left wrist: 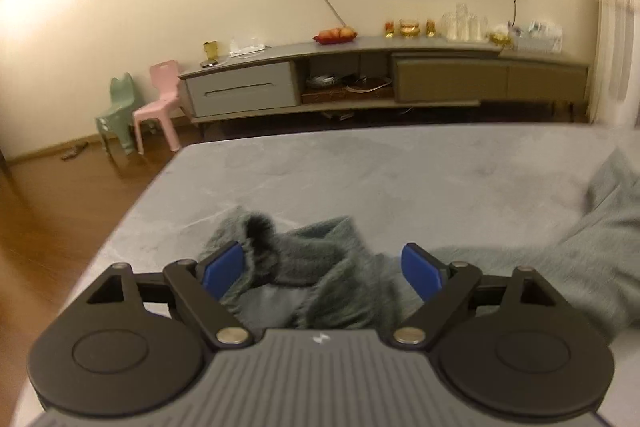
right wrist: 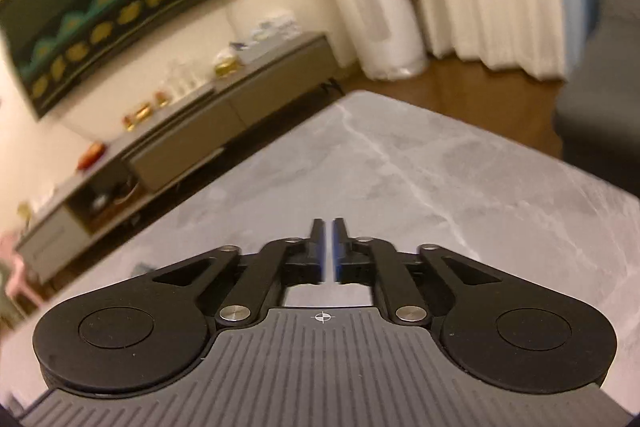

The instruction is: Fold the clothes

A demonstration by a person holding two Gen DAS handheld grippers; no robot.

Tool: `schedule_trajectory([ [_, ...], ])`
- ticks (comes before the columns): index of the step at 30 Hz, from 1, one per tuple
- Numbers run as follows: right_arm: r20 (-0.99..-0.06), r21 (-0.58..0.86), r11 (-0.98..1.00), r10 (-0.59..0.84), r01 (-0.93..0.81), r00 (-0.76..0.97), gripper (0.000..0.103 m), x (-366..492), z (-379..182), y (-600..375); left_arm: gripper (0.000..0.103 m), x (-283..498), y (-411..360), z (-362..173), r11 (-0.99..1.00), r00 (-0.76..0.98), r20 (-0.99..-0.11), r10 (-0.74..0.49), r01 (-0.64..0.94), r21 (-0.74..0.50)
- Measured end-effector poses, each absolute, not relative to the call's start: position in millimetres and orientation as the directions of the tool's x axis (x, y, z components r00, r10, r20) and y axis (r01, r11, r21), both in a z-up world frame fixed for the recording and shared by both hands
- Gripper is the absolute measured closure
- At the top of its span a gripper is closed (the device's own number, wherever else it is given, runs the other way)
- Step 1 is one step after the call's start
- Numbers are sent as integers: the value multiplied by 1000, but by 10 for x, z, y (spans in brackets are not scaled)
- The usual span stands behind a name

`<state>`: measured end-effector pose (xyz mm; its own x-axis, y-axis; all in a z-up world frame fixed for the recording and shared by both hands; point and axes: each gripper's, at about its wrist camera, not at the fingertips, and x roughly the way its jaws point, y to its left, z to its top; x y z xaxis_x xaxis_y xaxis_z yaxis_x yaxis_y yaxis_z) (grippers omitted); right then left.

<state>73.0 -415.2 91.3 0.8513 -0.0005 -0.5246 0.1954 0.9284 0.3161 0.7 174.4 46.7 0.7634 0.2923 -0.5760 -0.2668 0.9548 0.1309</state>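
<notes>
The left wrist view showed the left gripper (left wrist: pixel 323 273) spread wide above a grey marbled table (left wrist: pixel 360 171), its blue pads (left wrist: pixel 222 269) well apart and gripping nothing. A crumpled grey-green garment (left wrist: pixel 320 267) lay bunched on the table directly between and just ahead of the two fingers, its rumpled folds near the left pad, while a flatter stretch of the same cloth ran off to the right edge of the picture. Beyond the table stood a long low cabinet (left wrist: pixel 360 79) against the wall, with a pink chair (left wrist: pixel 158 105) and a green chair (left wrist: pixel 116 115) beside it. The right wrist view showed the right gripper (right wrist: pixel 328 251) drawn nearly closed, only a thin slit between its fingers and nothing held. It hung over bare table (right wrist: pixel 440 179); the garment did not appear there.
</notes>
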Motion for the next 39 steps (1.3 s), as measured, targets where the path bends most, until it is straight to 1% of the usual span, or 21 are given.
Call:
schedule_trajectory([
  [3,-524,281,950,272,-138,807,25,667,868,-3570,9,127,1584,370,970,751,-616,238,-210,120],
  [5,-569,273,887,460,-371,682,16,626,772,-3169,9,273,1438,223,971,723,-649,239,-176,161],
  [6,-612,225,867,481,-445,628,15,599,684,-2959,12,342,1378,156,969,717,-651,247,-164,187],
  [7,-659,168,844,480,-509,578,15,571,588,-2747,31,411,1324,92,966,712,-654,256,-154,210],
  [8,-690,106,838,449,-535,568,15,556,508,-2616,67,471,1307,49,965,708,-658,257,-155,211],
  [9,-724,34,836,398,-547,564,15,550,415,-2518,90,505,1339,40,971,709,-664,237,-165,171],
  [10,-750,-7,834,360,-552,555,15,550,337,-2508,100,539,1371,31,976,710,-670,217,-174,131],
  [13,-799,-62,853,268,-518,539,27,589,191,-2690,100,410,1457,318,983,801,-578,156,-182,14],
  [15,-817,-67,878,224,-474,531,58,657,137,-2856,100,93,1588,738,985,906,-416,79,-135,-105],
  [16,-815,-64,887,218,-457,537,60,689,133,-2921,100,-79,1666,946,982,945,-322,49,-105,-158],
  [18,-806,-59,903,208,-425,554,89,744,133,-3049,99,-492,1986,1219,962,990,-132,43,-77,-263],
  [20,-784,-90,920,171,-382,596,95,747,153,-3147,99,-816,2403,1299,917,998,-12,66,-65,-393],
  [21,-771,-106,927,151,-359,619,96,746,168,-3189,99,-909,2561,1256,894,997,-12,74,-72,-442],
  [23,-716,-111,950,127,-291,686,98,687,276,-3228,99,-1093,2852,1178,846,996,-11,91,-83,-526],
  [26,-604,-87,975,113,-207,789,99,583,557,-3239,99,-1325,2965,1142,843,995,6,98,-80,-533],
  [29,-481,-62,982,125,-176,868,99,651,1025,-3103,99,-1441,2982,1147,843,992,58,113,-65,-534],
  [32,-370,-51,982,151,-182,917,100,881,1576,-2766,99,-1399,3177,1150,789,983,57,172,-103,-606],
  [35,-324,-66,973,188,-221,927,100,1383,2052,-2105,99,-1324,3545,1056,677,958,1,285,-201,-708],
  [37,-377,-87,966,194,-243,906,97,1772,2083,-1664,99,-1253,3776,978,624,944,-47,326,-252,-740],
  [38,-407,-97,962,195,-254,893,80,1969,2083,-1444,99,-1203,3863,942,609,939,-73,336,-275,-744],
  [39,-435,-90,960,202,-266,877,52,1945,1950,-1419,99,-1161,3926,904,597,939,-93,332,-286,-750],
])
